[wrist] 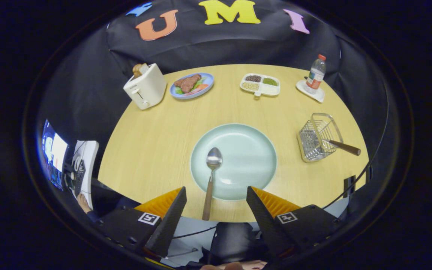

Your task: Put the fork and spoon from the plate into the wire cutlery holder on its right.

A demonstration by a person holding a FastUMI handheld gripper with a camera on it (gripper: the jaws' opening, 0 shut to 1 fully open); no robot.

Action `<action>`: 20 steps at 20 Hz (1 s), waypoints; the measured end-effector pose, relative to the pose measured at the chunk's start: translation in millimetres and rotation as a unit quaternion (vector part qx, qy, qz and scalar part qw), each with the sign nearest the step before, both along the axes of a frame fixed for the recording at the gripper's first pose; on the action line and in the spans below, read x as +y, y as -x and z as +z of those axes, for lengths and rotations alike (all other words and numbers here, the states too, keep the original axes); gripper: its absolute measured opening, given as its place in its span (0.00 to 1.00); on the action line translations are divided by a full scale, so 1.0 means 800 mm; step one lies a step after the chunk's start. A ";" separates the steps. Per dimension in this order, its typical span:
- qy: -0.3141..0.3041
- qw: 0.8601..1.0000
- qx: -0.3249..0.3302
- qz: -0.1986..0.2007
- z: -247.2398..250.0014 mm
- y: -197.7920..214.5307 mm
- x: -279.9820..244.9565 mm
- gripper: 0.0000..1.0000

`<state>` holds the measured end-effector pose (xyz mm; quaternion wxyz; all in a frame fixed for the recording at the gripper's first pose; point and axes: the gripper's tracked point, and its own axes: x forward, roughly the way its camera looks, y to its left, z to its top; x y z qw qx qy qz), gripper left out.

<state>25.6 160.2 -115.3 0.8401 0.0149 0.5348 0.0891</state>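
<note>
I'm seeing the gripper (216, 195) sitting at the bottom of the frame, both fingers pointing up toward the centre. The jaws are standing wide apart, gripping nothing. The left finger (173, 215) is occupying the lower left of centre, the right finger (263, 217) the lower right, tips leaning slightly toward each other. Each finger base is carrying a square marker tag. A sliver of the person's hand (231, 266) is showing at the very bottom edge, centre.

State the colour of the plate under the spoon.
Pale mint green plate, plain, clearest in the gripper view; the claw is open.
</note>
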 end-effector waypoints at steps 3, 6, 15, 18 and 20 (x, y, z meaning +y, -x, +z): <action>0.007 1.000 0.016 -0.005 -0.031 -0.007 0.004 0.97; 0.006 0.999 0.040 -0.012 -0.058 -0.010 0.010 0.97; 0.035 0.998 0.053 -0.007 -0.107 -0.029 0.016 0.77; 0.040 0.997 0.059 -0.007 -0.114 -0.029 0.016 0.61; 0.045 0.997 0.066 -0.007 -0.115 -0.026 0.014 0.41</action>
